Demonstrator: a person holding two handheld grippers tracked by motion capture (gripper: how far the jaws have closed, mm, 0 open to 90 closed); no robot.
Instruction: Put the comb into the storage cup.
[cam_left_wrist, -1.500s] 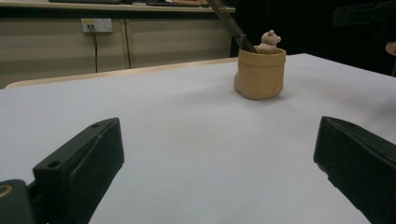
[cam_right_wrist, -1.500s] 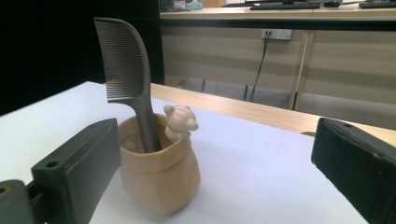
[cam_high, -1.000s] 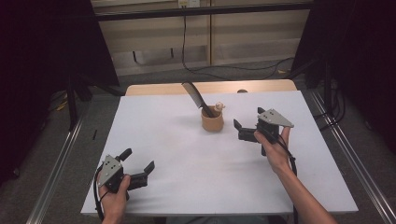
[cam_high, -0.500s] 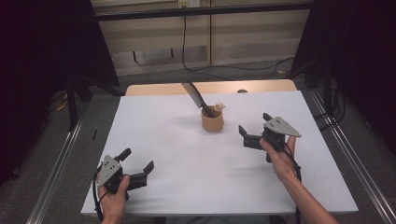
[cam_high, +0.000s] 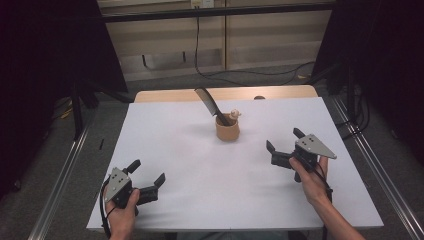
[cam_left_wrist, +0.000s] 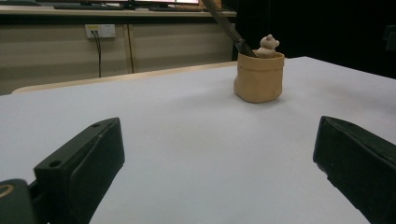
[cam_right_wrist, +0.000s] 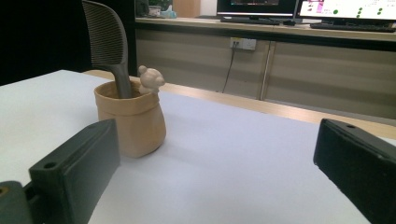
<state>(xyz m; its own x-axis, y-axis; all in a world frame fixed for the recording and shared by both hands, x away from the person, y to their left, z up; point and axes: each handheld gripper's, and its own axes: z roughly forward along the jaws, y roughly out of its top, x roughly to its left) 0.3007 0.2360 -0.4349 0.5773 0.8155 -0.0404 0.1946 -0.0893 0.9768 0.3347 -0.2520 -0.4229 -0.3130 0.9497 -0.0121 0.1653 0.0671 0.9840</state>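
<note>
Left gripper (cam_high: 148, 176): held in the person's left hand (cam_high: 121, 212) at the near left corner of the table, jaws spread wide with nothing between them. In its own view the two black jaws stand far apart at the bottom corners over bare white surface.

Right gripper (cam_high: 285, 148): held in the person's right hand (cam_high: 311, 181) at the right side of the table, jaws released and wide apart — nothing gripped. A grey three-cornered plate (cam_high: 315, 145) sits on top of it.

Table (cam_high: 190, 165): a white surface; a strip of pale wood shows along its far edge.

Pot (cam_high: 227, 128): a small tan pot shaped like a soft bag with a rolled rim, standing upright a little beyond the table's middle, well apart from both grippers. In the right gripper view it sits just behind the left-hand jaw, near the camera (cam_right_wrist: 130, 116); in the left gripper view it is farther off, right of centre (cam_left_wrist: 258, 76).

Comb (cam_high: 211, 104): a dark comb with fine teeth, handle down in the pot, leaning up and away to the left in the high view.

Bear figure (cam_right_wrist: 150, 78): a tiny pale bear peeking over the pot's rim, just beside the comb's handle.

Background: wooden cabinets with a wall socket (cam_left_wrist: 100, 31) and a hanging cable — also screens (cam_right_wrist: 345, 8) on a counter, seen in the right gripper view.
</note>
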